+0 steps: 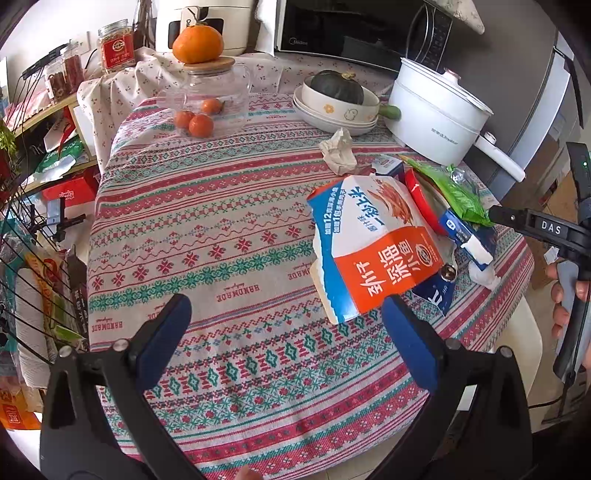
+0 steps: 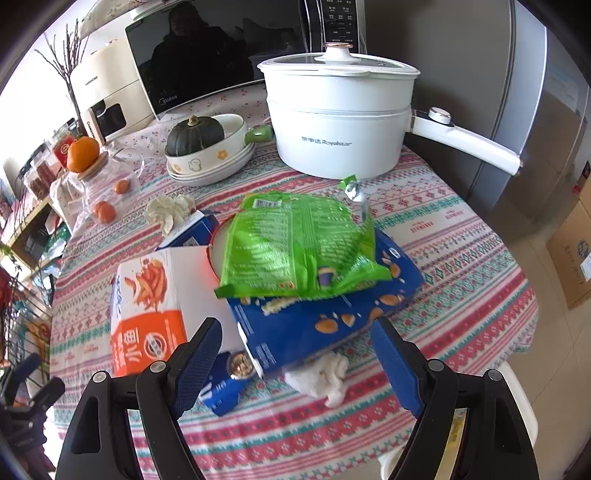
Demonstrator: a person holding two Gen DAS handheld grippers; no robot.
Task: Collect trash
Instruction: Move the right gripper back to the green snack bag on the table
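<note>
A pile of trash lies on the patterned tablecloth [image 1: 221, 229]. An orange, white and blue snack box [image 1: 373, 243] lies flat; it also shows in the right wrist view [image 2: 147, 314]. A green snack bag [image 2: 295, 247] rests on a blue carton [image 2: 332, 321], over a red-rimmed dish [image 1: 421, 203]. Crumpled tissues lie behind the pile [image 1: 338, 151] and in front of it [image 2: 321, 376]. A small blue packet [image 2: 225, 387] lies by the carton. My left gripper [image 1: 284, 332] is open and empty, just before the snack box. My right gripper [image 2: 295, 354] is open and empty, in front of the blue carton.
A white electric pot [image 2: 340, 122] stands at the back right. Stacked bowls with a dark squash [image 2: 199, 140] sit beside it. A glass jar with an orange on its lid [image 1: 207, 74] and loose small oranges [image 1: 195, 122] stand at the back left. A microwave [image 1: 351, 29] is behind.
</note>
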